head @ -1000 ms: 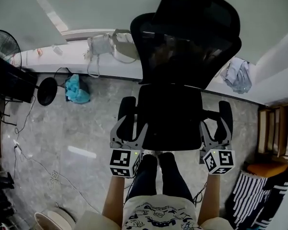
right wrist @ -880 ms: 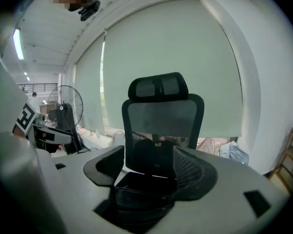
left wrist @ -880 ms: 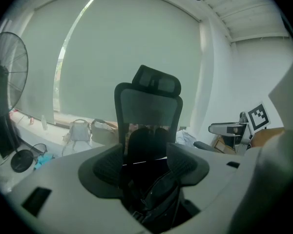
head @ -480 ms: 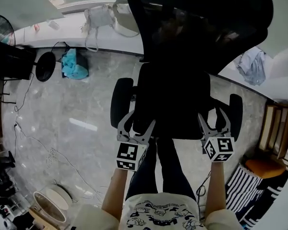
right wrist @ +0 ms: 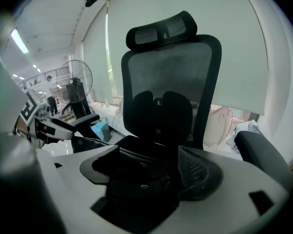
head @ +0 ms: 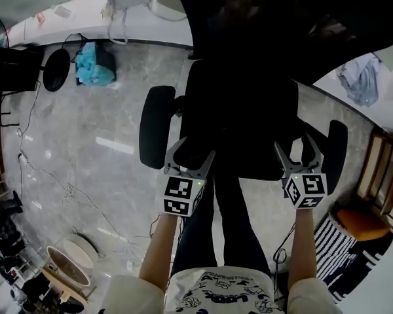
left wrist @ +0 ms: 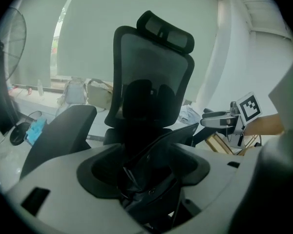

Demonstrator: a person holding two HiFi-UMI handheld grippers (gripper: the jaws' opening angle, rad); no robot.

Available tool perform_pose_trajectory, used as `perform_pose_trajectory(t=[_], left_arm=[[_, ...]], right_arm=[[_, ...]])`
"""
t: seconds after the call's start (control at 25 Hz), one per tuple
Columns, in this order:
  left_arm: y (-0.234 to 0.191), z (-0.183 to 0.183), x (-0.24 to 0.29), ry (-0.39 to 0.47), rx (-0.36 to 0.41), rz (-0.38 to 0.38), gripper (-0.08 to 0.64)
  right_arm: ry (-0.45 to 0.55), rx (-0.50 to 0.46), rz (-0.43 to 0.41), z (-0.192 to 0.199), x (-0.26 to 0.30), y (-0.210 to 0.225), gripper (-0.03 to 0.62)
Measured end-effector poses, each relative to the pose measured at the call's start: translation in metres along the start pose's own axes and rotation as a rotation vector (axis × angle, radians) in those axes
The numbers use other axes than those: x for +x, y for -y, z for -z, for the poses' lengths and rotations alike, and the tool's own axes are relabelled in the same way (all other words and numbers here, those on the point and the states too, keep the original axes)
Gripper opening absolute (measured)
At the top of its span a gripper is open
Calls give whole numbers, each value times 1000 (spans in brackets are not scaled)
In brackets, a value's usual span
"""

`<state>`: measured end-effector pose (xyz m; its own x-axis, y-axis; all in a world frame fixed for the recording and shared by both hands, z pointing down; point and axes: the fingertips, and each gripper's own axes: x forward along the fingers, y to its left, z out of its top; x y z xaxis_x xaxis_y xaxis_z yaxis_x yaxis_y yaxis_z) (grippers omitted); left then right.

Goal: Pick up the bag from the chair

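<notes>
Left gripper (head: 191, 157): my jaws stood apart, nothing clamped.
Right gripper (head: 295, 150): the same.
Bag (left wrist: 149, 186): lay on chair (left wrist: 154, 67) seat, just ahead.
Risk: black on black; I might have pinched only a strap.

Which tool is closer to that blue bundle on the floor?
Left. The left tool is at the chair's front on the blue bundle's side; the right tool is across the chair, farther away.

Daylight pours through the far blinds (right wrist: 244, 57), leaving the chair (left wrist: 154, 77) a near-black silhouette. Fisheye distortion bends every edge, the corners go dark, and the floor (head: 85, 175) carries pale glare streaks.
</notes>
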<state>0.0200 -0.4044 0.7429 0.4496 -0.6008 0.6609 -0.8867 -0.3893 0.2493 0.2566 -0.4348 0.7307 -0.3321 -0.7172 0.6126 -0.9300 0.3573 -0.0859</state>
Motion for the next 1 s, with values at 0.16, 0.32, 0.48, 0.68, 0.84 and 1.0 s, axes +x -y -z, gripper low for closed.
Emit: perform_pose_trajectory(t=[0.16,0.32,0.48,0.68,0.84,1.0], left_arm=[[-9,18,21,-25,-30,-6,287],[-14,30,34,-13,-52,9,287],[-15,46,49,-36,-65,7,285],[-16,58,63,-70,-55,23,285],[-13,64,70,-74,-40,48,239],[-8,64,76,-78,-23,67,164]], right_arm=[[-30,-14,-27,21,17,4,397],[-65,-39,-64,39,34,2,401],[-96,-65,-94,54,47,5,400],[-104,-95,-133,59,64,8,382],[-104,-119,-177,63,72,7,314],[-90,-134,-197,64,74,4,234]])
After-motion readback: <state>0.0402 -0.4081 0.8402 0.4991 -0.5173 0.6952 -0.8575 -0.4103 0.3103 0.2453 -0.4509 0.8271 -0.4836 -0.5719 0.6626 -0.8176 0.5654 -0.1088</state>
